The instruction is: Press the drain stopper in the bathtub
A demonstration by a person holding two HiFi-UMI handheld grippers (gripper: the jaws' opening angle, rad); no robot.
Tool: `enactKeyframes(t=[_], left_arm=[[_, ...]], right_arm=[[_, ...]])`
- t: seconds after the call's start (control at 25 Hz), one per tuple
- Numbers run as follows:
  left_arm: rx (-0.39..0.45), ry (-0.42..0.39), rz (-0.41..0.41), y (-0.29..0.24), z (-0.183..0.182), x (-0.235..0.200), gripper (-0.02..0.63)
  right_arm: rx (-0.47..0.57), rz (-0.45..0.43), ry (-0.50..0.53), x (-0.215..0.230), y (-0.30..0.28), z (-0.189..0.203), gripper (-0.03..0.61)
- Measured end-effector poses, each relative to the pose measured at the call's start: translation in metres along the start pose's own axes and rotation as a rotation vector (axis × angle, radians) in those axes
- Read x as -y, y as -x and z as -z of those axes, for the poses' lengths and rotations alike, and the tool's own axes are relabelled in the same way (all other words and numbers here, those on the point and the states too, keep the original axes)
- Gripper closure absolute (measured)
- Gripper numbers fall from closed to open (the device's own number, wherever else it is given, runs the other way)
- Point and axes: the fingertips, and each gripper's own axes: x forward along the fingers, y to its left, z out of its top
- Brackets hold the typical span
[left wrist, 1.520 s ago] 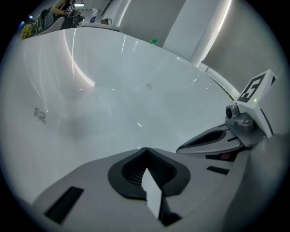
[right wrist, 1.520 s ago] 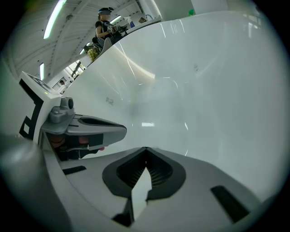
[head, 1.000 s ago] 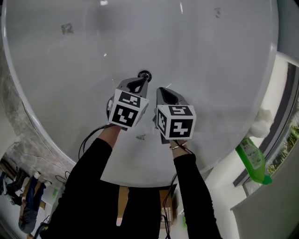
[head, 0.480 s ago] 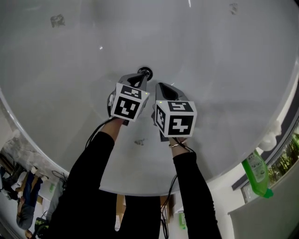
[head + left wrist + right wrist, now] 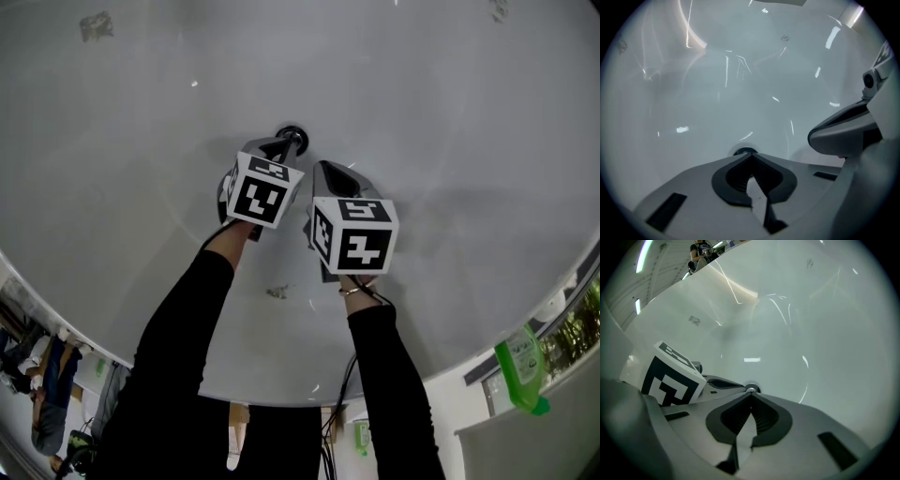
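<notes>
White bathtub (image 5: 441,122), round shiny drain stopper (image 5: 292,135)

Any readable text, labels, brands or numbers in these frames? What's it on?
No legible text.
Label on green bottle: too small to read.
Small grey mark on bathtub wall: blurred, unreadable.
Cubes on left gripper and right gripper: square marker patterns, no words.

Small round dark-ringed drain stopper (image 5: 292,137) on the white bathtub (image 5: 450,112) floor
</notes>
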Motion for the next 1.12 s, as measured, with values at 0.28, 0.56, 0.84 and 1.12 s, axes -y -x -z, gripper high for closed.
enactKeyframes(t=[0.28,0.56,0.84,1.12], left_arm=[[-0.011,0.01,-0.005,-0.018,0.006,-0.003,0.609],[-0.021,0.025,-0.003,-0.029,0.01,-0.007,0.609],[-0.058,0.042,-0.017,-0.038,0.018,-0.013,0.609],[-0.109,-0.014,-0.051,-0.04,0.018,-0.012,0.609]], right_arm=[[-0.017,-0.006,0.001,0.003,-0.011,0.005,0.577],[-0.027,-0.011,-0.001,0.004,-0.02,0.007,0.577],[-0.039,-0.012,-0.004,0.005,-0.024,0.014,0.577],[-0.038,-0.01,-0.028,0.01,-0.023,0.017,0.577]])
